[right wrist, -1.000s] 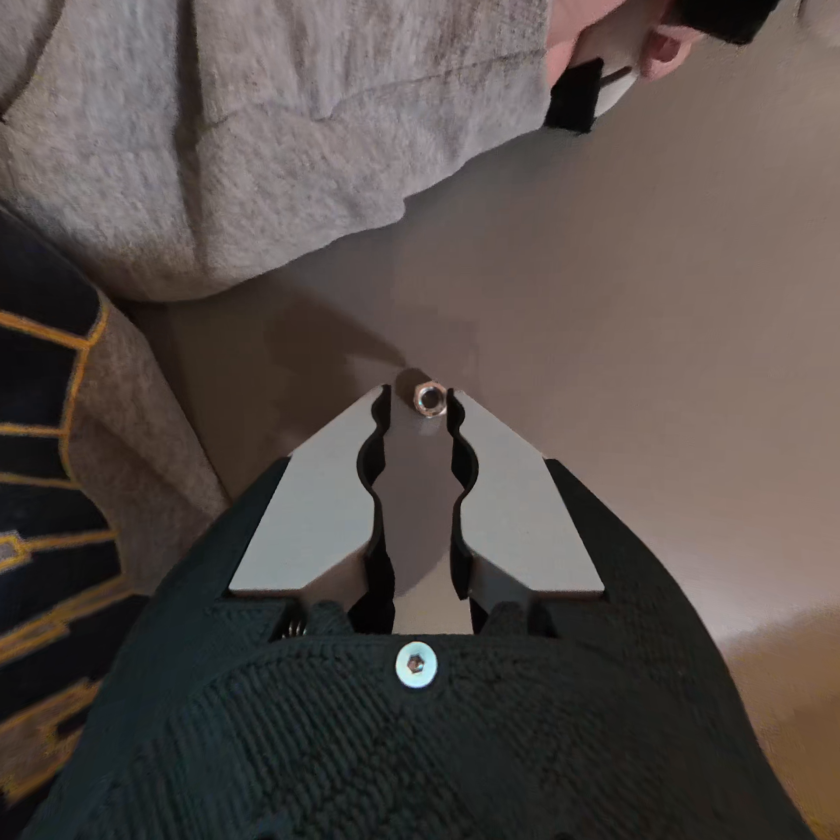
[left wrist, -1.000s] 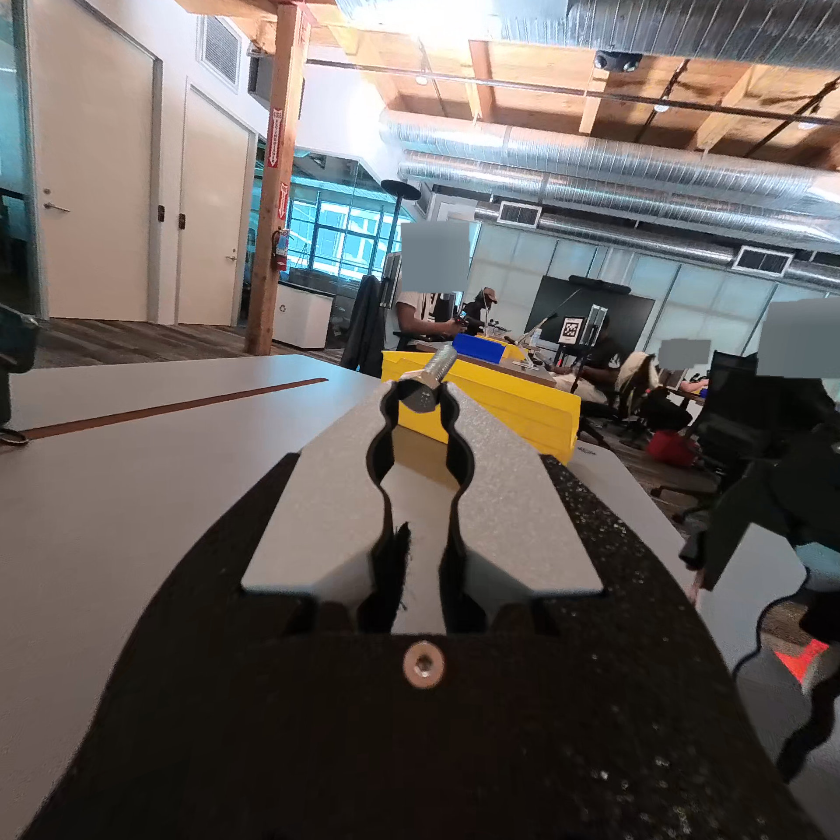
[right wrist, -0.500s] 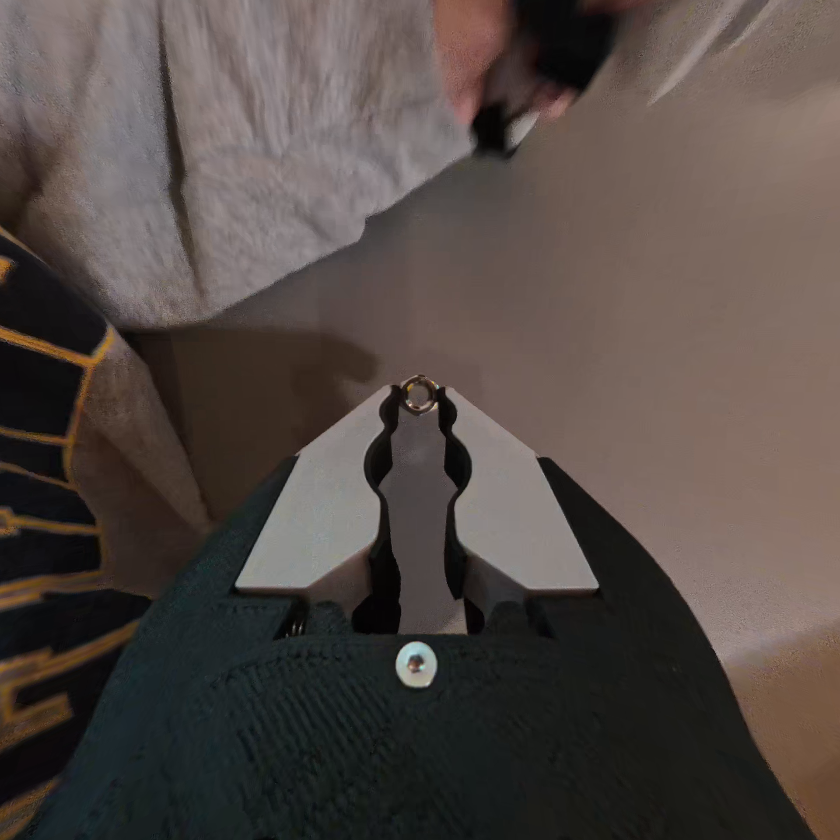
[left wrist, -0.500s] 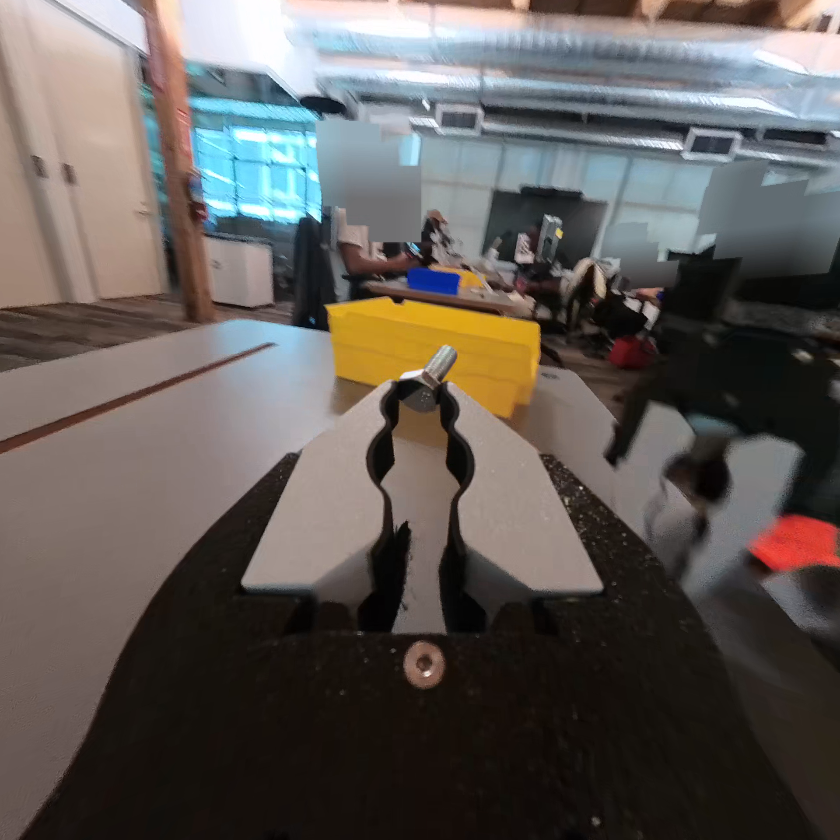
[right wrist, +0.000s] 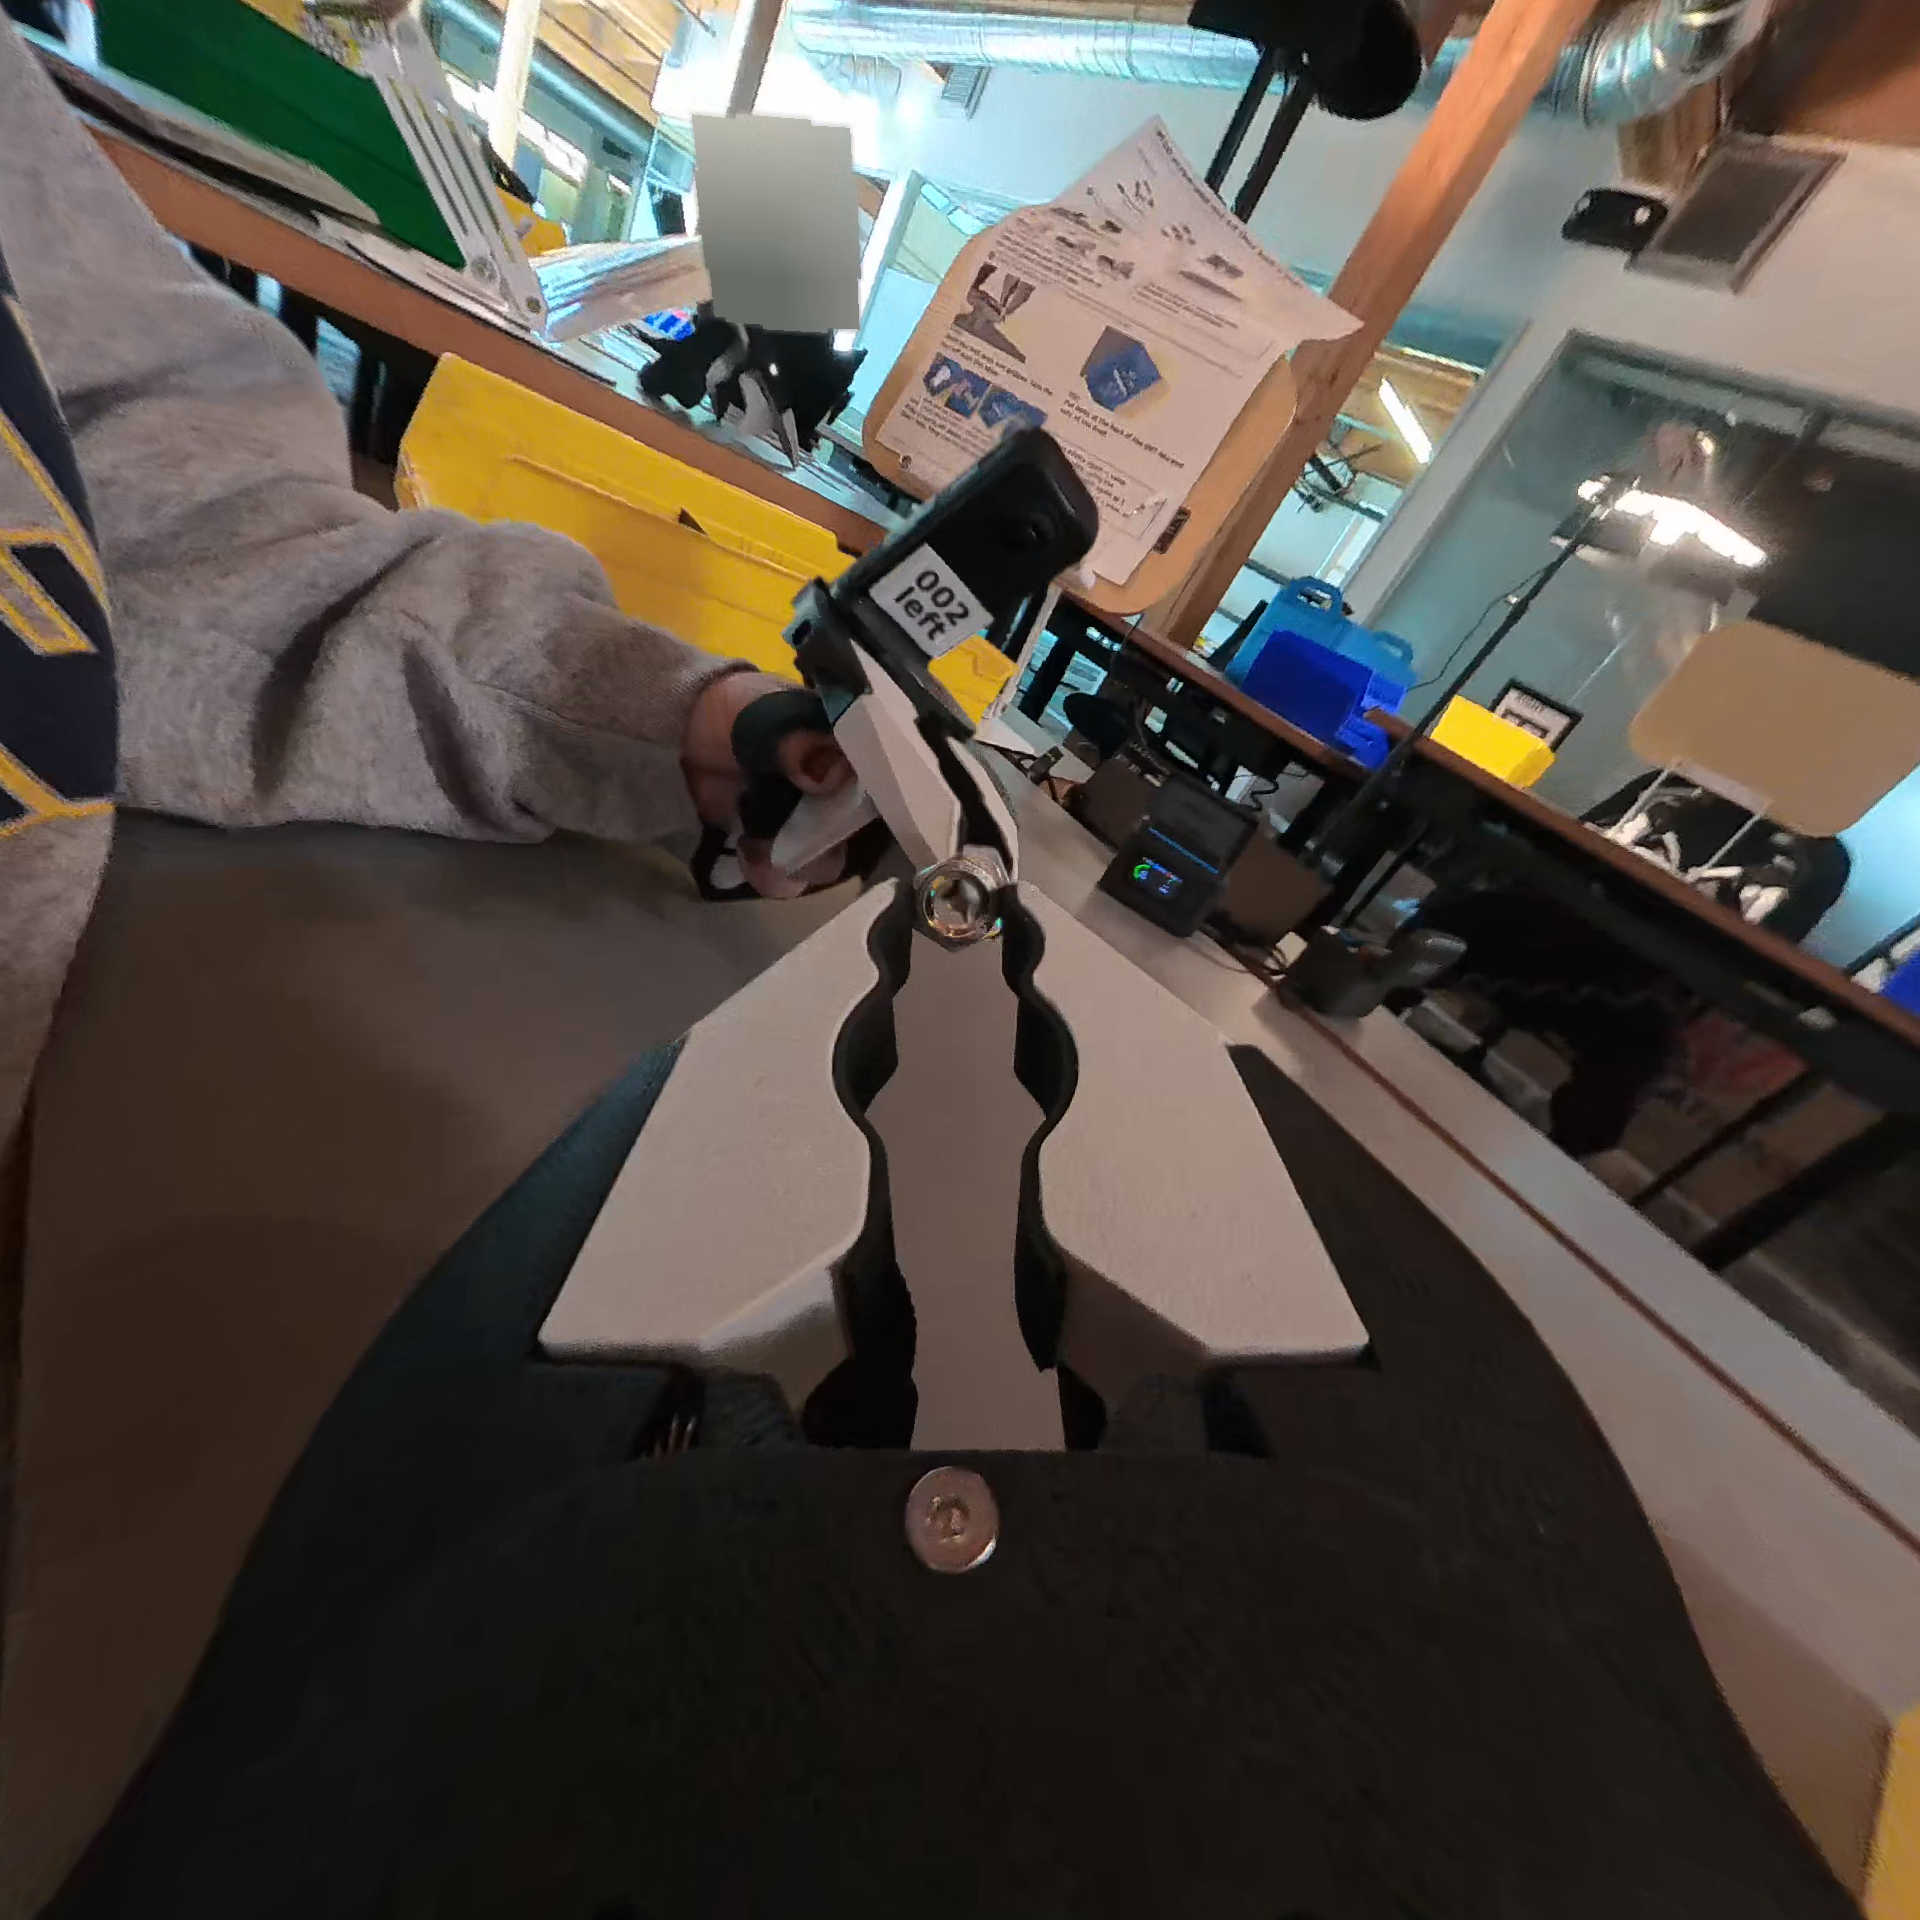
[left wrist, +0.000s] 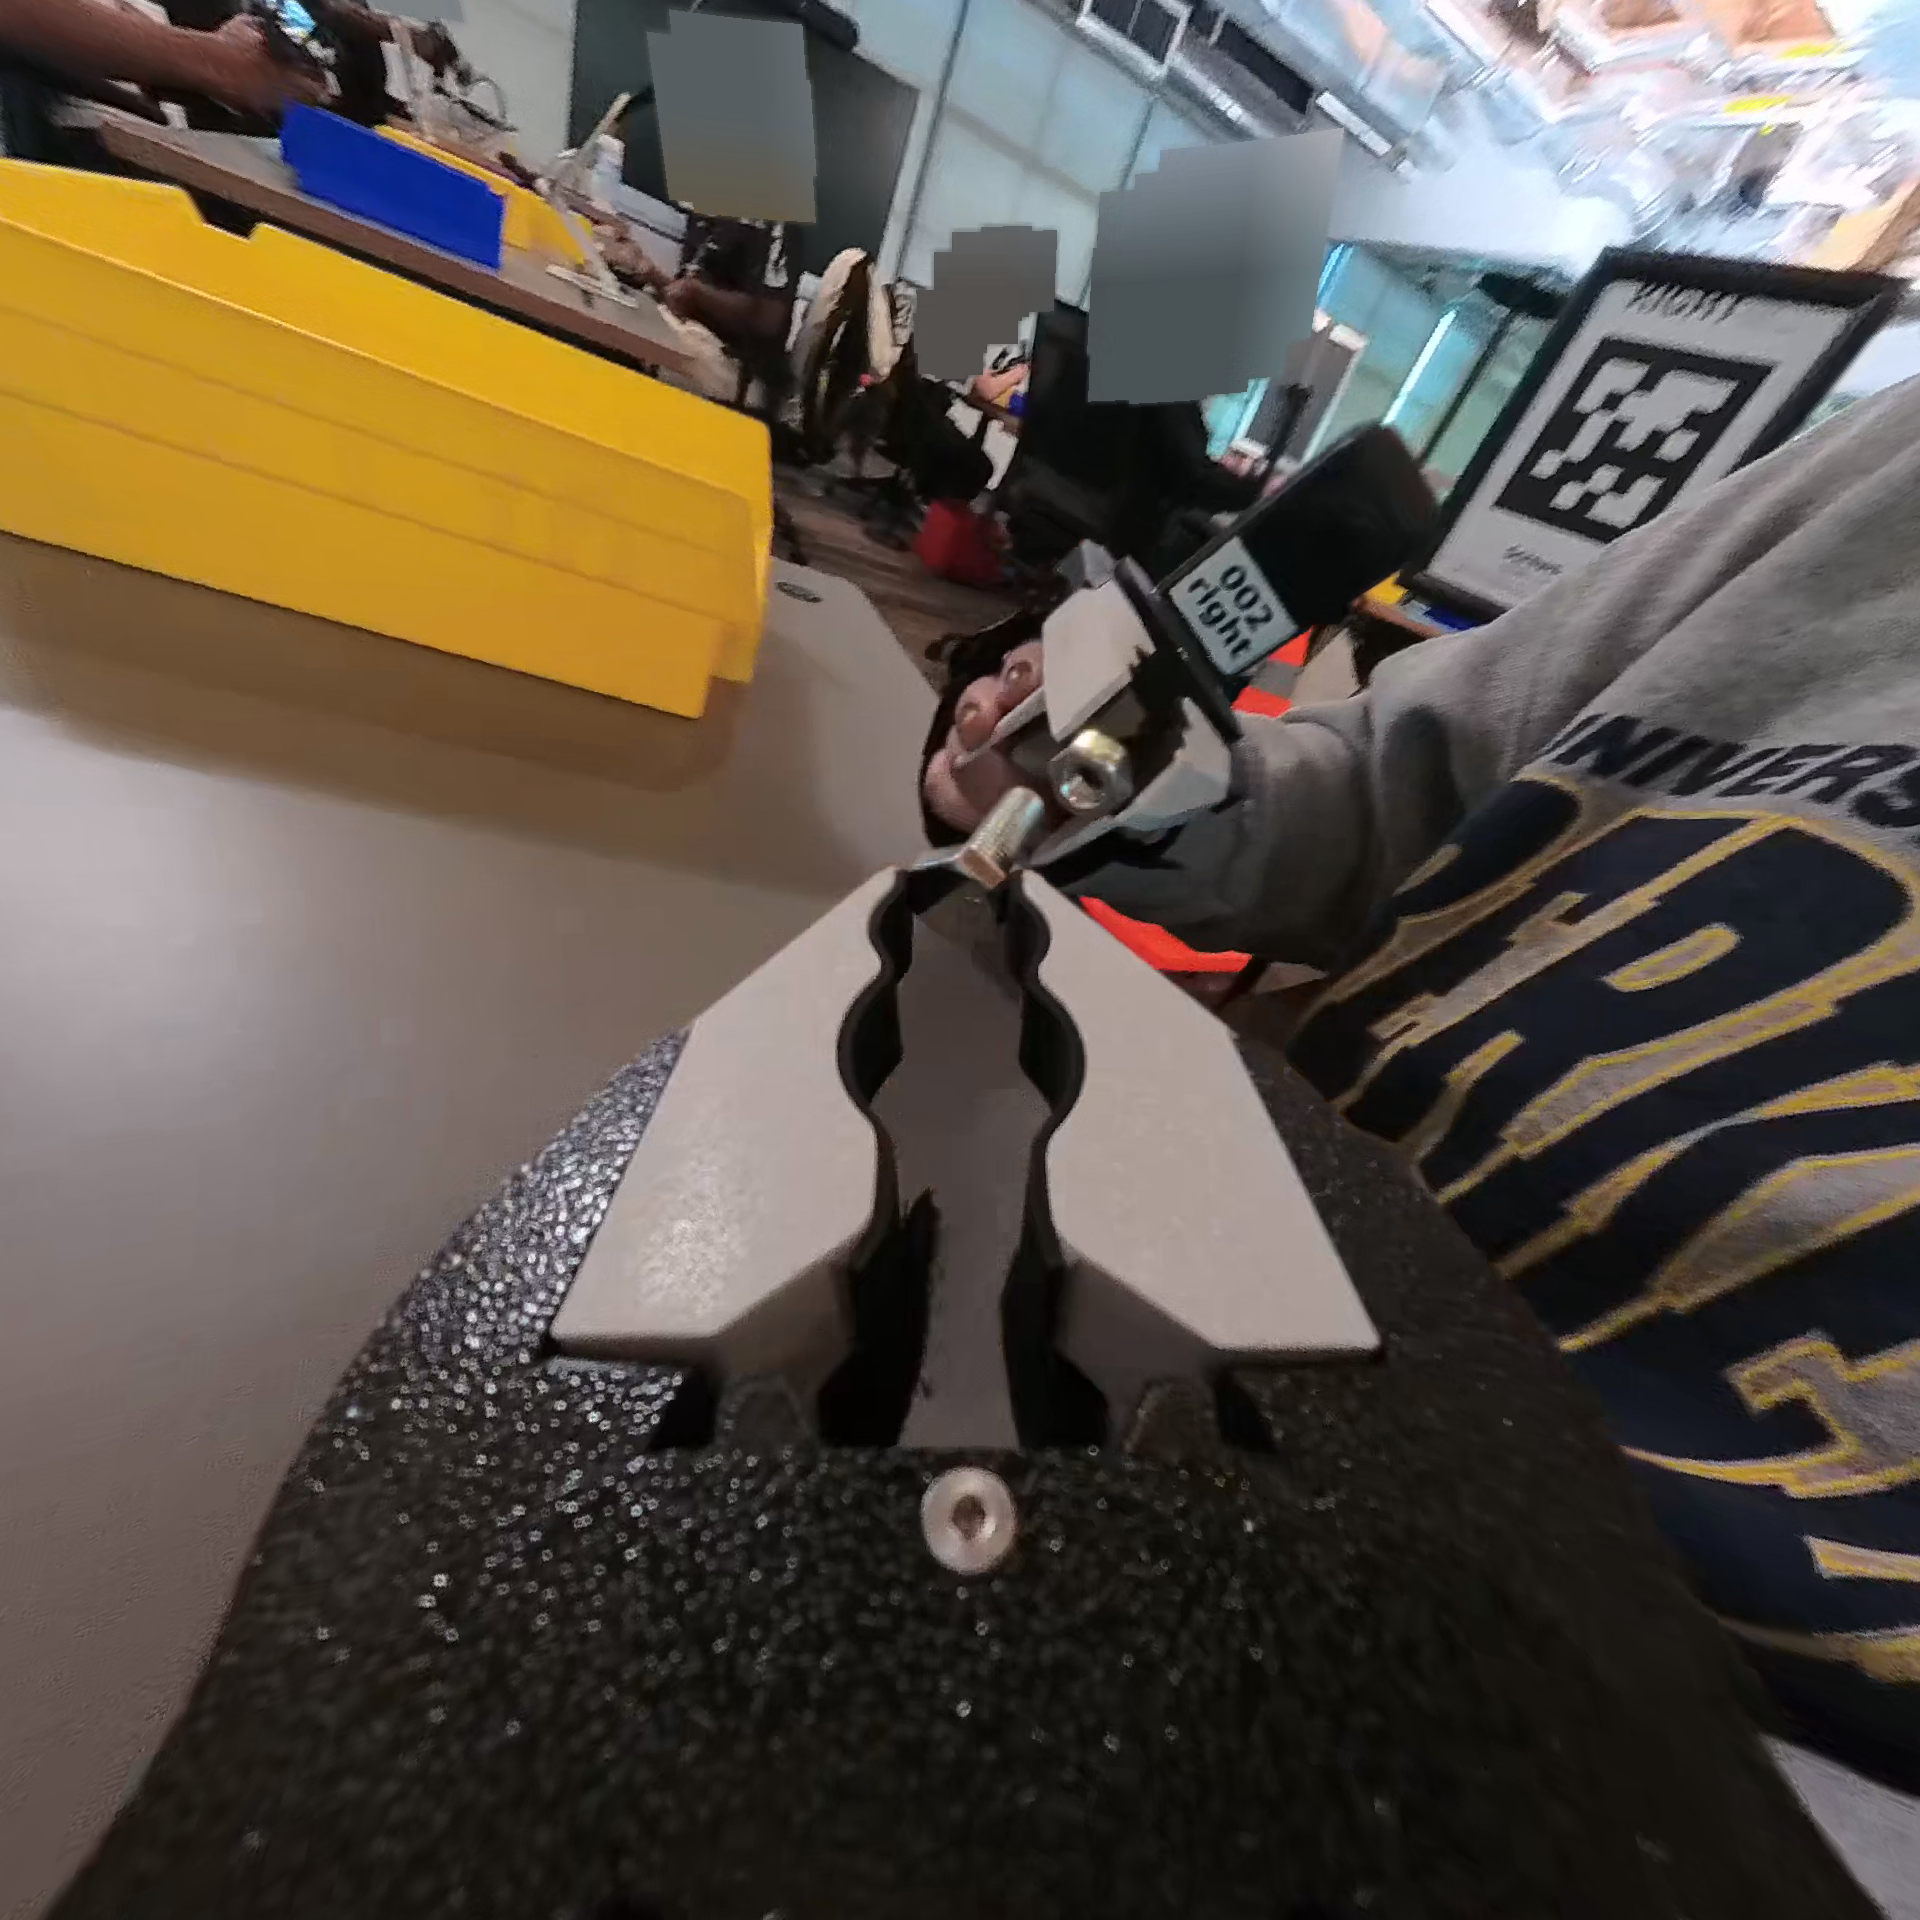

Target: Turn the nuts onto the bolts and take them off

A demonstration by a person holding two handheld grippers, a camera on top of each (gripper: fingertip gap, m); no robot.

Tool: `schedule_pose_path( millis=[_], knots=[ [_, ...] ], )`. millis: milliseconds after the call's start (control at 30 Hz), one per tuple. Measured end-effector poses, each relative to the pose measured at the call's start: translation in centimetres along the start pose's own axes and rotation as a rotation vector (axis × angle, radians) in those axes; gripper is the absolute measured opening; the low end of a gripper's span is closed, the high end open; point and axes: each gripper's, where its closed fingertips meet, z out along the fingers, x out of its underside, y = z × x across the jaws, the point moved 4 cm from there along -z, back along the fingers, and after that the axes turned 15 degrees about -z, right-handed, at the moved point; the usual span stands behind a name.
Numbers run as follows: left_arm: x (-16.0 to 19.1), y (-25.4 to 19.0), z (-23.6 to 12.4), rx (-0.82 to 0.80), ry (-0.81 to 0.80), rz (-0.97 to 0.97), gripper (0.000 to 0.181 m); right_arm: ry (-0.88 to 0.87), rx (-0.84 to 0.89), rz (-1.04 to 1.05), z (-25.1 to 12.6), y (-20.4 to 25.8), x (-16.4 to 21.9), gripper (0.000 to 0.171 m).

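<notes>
My left gripper (left wrist: 961, 888) is shut on the head of a silver bolt (left wrist: 1006, 831), whose threaded end points up and to the right. My right gripper (right wrist: 956, 906) is shut on a silver hex nut (right wrist: 956, 902). In the left wrist view the right gripper (left wrist: 1091, 774) holds the nut (left wrist: 1088, 774) just beyond the bolt's tip, hole facing the bolt. In the right wrist view the left gripper (right wrist: 971, 847) stands right behind the nut, and the bolt is mostly hidden by it. Both are held above the grey table (left wrist: 312, 987).
Stacked yellow bins (left wrist: 364, 468) sit on the table's far side. The person's grey sleeve (right wrist: 364, 665) and sweatshirt (left wrist: 1662, 1039) are close by. A small black device with a lit screen (right wrist: 1174, 857) stands by the table edge, and a clipboard with a sheet (right wrist: 1101, 353) behind it. My hands' fingertips stand some 4 cm from each other.
My right gripper shut on the nut, lifted it off the table and turned level. My left gripper swung right with the bolt. Nut and bolt tip now face each other.
</notes>
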Motion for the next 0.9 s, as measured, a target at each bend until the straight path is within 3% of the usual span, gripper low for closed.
schedule_pose_path(
  millis=[267,600,900],
  knots=[
    [0.2,-0.6,0.1,0.093,0.008,-0.061,0.015,0.018,0.021,-0.213,0.3,0.5,-0.4,0.016],
    [1.2,-0.9,0.4,0.159,0.087,-0.131,0.015,-0.012,-0.011,-0.286,0.8,1.5,-0.3,0.016],
    [0.5,-0.6,1.0,0.111,0.014,-0.121,0.015,-0.124,0.035,-0.017,0.5,0.7,0.4,0.016]
  ],
)
